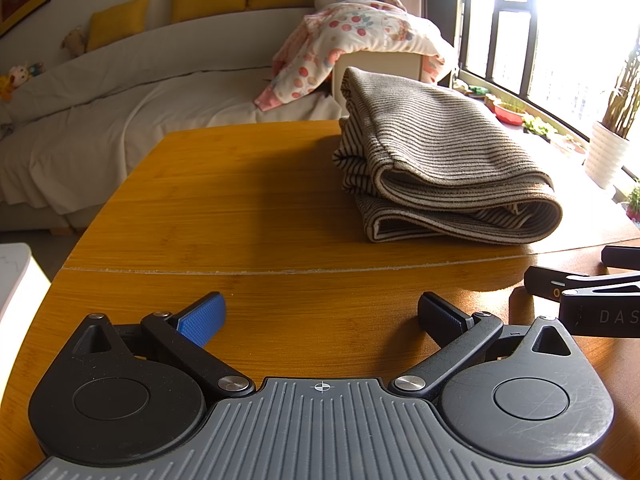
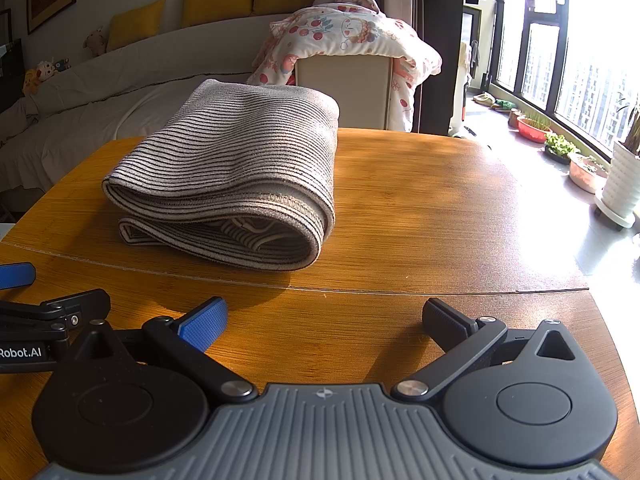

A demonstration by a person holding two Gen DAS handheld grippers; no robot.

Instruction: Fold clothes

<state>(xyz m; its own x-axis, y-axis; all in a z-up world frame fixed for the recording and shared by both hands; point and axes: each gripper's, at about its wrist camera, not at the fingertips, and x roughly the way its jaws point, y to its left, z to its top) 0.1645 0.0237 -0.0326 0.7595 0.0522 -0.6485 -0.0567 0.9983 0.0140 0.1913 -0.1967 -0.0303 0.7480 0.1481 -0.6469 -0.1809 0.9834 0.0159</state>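
A brown and cream striped garment (image 1: 432, 160) lies folded in a thick bundle on the wooden table (image 1: 240, 208). In the right wrist view the same striped garment (image 2: 236, 172) sits left of centre on the table (image 2: 420, 216). My left gripper (image 1: 322, 316) rests low near the table's front edge, open, with nothing between its fingers. The right gripper (image 2: 324, 318) is also open and empty, close to the front edge. Each gripper stands well short of the garment. At the right edge of the left wrist view part of the right gripper (image 1: 584, 292) shows.
A seam (image 1: 280, 271) crosses the table in front of the garment. Behind the table is a white-covered sofa (image 1: 100, 120) with yellow cushions and a floral quilt (image 1: 360, 36) over a box. Potted plants (image 2: 620, 176) line the window at the right.
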